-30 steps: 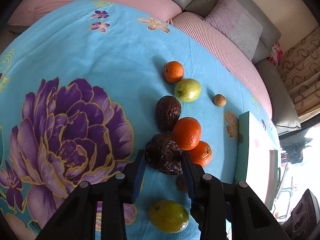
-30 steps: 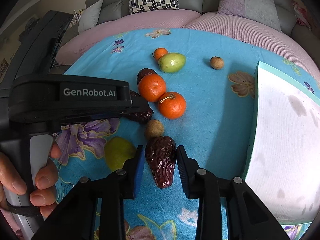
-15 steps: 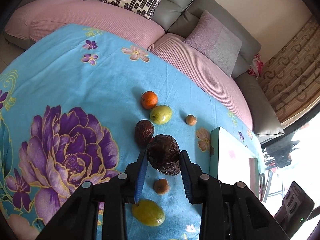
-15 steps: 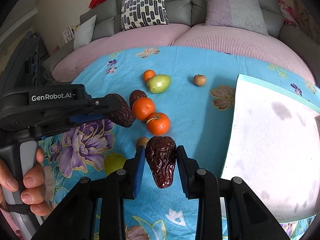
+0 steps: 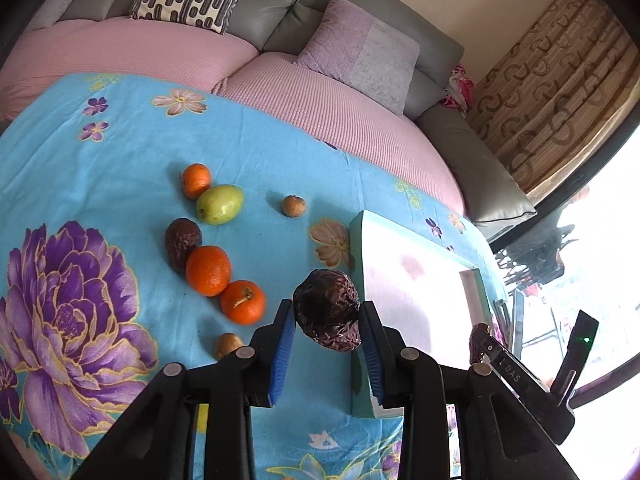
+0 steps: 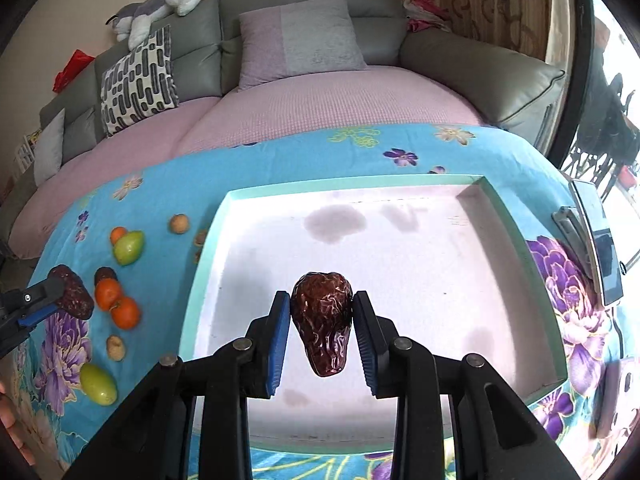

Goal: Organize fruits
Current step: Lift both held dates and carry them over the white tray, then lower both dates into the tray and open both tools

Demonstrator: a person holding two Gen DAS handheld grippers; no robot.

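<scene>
A grey sofa with pink covers curves behind the worktop, which wears a blue floral cloth (image 5: 120, 168). My right gripper (image 6: 321, 330) is clenched on a wrinkled date (image 6: 322, 318), held above the white tray (image 6: 400, 196) at the worktop's right edge. My left gripper (image 5: 327, 338) grasps a second date (image 5: 327, 314) by the tray's left rim, with oranges (image 5: 208, 270) resting on the cloth to its left.

A grey sofa (image 6: 304, 24) with pink seat covers (image 6: 320, 108) fills the far side; bright daylight enters a window (image 5: 600, 280) at right.
</scene>
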